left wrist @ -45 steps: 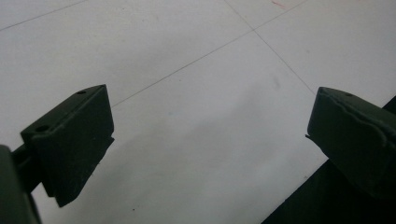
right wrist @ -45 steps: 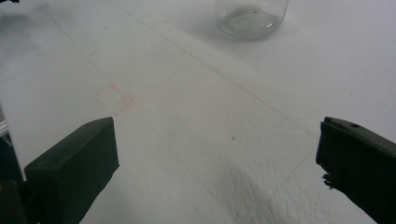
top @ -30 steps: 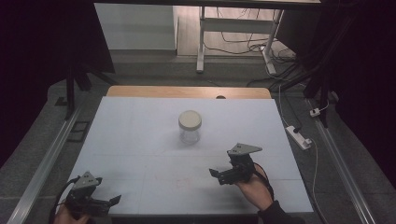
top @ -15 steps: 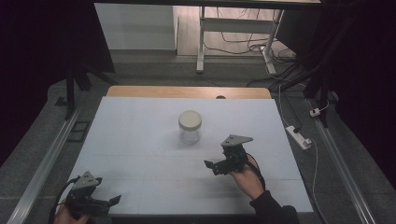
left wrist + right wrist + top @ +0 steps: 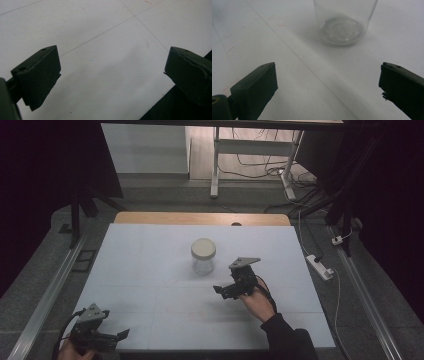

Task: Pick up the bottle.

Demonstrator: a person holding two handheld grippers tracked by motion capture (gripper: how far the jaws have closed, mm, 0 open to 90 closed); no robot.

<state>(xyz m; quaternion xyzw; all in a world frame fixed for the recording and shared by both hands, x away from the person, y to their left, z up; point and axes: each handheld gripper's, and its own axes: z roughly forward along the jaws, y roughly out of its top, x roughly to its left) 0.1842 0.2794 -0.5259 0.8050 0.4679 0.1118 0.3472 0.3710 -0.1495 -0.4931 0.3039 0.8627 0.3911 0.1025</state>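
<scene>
A clear glass jar (image 5: 204, 256) with a pale cream lid stands upright near the middle of the white table (image 5: 150, 265). My right gripper (image 5: 220, 290) is open, just in front and to the right of the jar, jaws pointing toward it. In the right gripper view the jar's clear base (image 5: 342, 27) stands a short way beyond the wide-apart jaws, nothing between them. My left gripper (image 5: 120, 335) rests open at the table's near left corner, far from the jar. The left gripper view looks at bare table (image 5: 100, 50) between spread jaws.
A wooden strip (image 5: 200, 218) borders the table's far edge. A white power strip (image 5: 320, 266) lies on the floor to the right. Metal rails run along both sides, and a desk frame (image 5: 215, 165) with cables stands beyond.
My right gripper has moved forward and left toward the jar. The left gripper has stayed where it was.
</scene>
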